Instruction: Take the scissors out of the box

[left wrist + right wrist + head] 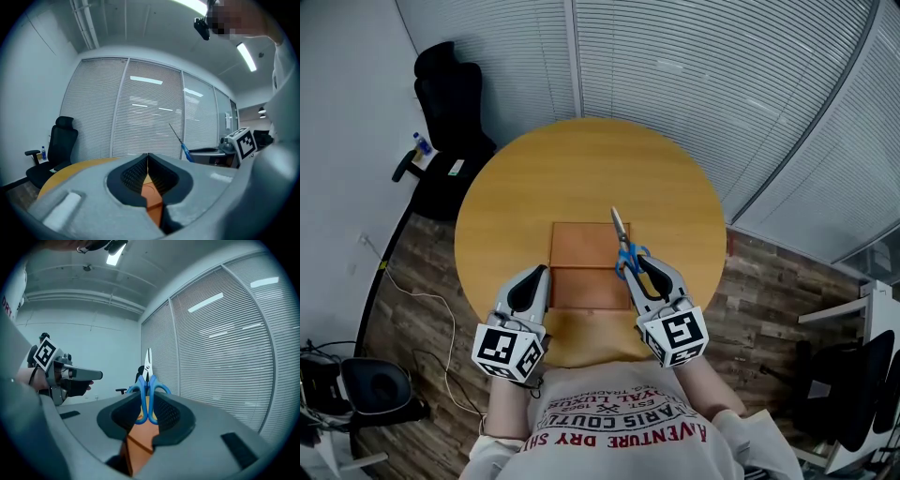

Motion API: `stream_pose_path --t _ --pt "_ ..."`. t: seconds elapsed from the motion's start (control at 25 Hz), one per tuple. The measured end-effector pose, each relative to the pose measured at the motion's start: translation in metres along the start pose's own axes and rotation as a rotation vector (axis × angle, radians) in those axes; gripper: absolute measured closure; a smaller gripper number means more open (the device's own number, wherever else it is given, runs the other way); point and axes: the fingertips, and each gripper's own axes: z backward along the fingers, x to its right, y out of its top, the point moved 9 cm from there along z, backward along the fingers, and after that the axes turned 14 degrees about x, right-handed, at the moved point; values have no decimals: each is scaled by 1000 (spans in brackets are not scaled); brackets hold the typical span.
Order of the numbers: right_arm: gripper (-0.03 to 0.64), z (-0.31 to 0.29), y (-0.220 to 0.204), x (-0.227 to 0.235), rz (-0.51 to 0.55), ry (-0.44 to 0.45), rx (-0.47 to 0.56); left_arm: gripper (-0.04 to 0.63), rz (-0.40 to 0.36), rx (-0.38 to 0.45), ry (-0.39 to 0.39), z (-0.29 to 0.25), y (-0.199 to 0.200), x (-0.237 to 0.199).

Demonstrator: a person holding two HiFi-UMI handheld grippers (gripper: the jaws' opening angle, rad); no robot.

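The blue-handled scissors (622, 246) stand clear of the brown box (581, 267), blades pointing away from me. My right gripper (645, 272) is shut on their handles (147, 380), above the box's right edge. The flat box lies in the middle of the round wooden table (534, 178) with a seam across it. My left gripper (534, 279) hovers at the box's near left corner, shut, with nothing between its pads. In the left gripper view the scissors (179, 140) show to the right, and the box (151, 199) shows below the jaws.
A black office chair (445, 103) stands beyond the table at the far left, with a small bottle (422, 142) on its armrest. More chairs stand at the lower left (375, 389) and right (853, 375). A cable (431, 309) trails over the wooden floor. Slatted blinds (694, 66) enclose the far side.
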Motion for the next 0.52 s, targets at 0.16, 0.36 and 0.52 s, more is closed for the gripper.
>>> stream_pose_path --t 0.16,0.36,0.52 --pt "524 2 2 -2 1 12 6 583 -7 0 3 4 2 1" --pt "523 2 2 0 -5 5 5 583 -8 -8 2 4 0 3" --pt "523 -4 1 2 -9 2 -1 583 -11 -13 0 -1 2 -1"
